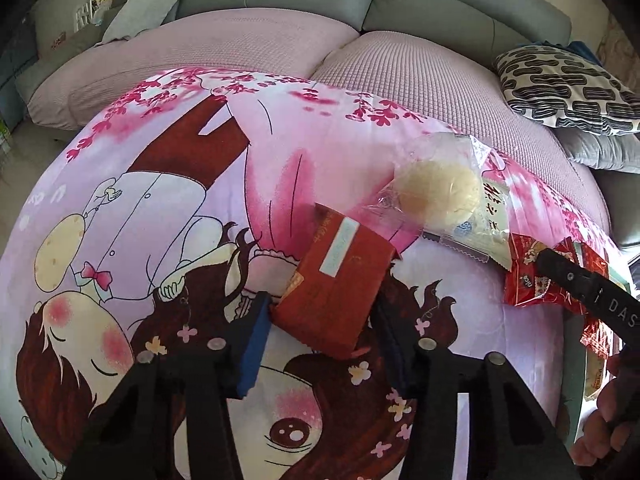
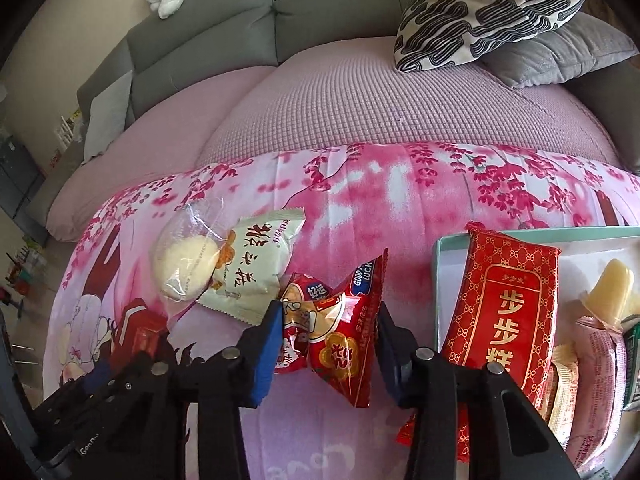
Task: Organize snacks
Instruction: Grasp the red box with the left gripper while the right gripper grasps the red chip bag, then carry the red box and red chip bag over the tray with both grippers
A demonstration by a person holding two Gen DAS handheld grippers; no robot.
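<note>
Our left tool (image 1: 324, 312) pinches the red box (image 1: 334, 280) while our right tool (image 2: 328, 332) straddles, spread, the red packet (image 2: 340, 320), both bound rightward for the tray (image 2: 448, 240).

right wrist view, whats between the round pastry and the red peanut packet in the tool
The white packet lies between the round pastry and the red peanut packet, overlapping the pastry's clear wrapper, in the right wrist view.
</note>
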